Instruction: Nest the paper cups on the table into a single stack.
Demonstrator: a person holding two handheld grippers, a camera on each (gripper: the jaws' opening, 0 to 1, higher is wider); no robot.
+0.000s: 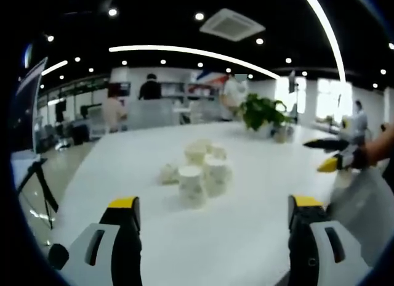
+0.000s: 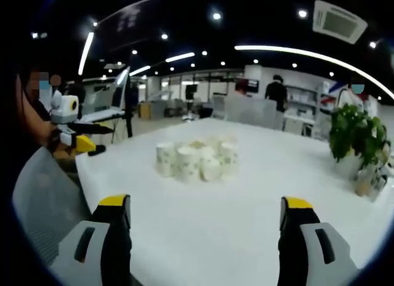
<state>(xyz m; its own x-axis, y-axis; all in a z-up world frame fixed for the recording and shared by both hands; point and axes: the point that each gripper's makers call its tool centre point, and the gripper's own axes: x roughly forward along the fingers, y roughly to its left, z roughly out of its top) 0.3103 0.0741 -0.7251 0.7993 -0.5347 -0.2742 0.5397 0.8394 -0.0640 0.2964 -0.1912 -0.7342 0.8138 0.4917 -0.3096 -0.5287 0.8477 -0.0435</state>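
Observation:
Several white paper cups (image 1: 200, 169) stand bunched in the middle of the white table (image 1: 234, 236), most upright, at least one on its side. My left gripper (image 1: 214, 203) hangs open in front of them, well short, with nothing between its jaws. The right gripper (image 1: 314, 155) comes in from the right edge, held by a hand, jaws apart and off to the side of the cups. In the right gripper view the same cluster of cups (image 2: 197, 159) sits ahead of my right gripper (image 2: 205, 203), open and bare. The left gripper (image 2: 106, 138) shows at the left table edge.
A potted plant (image 1: 265, 110) stands at the table's far side, also seen as the plant (image 2: 357, 135) on the right. A grey chair back (image 2: 43, 193) sits by the near table edge. A tripod (image 1: 40, 181) stands on the floor to the left. People are far behind.

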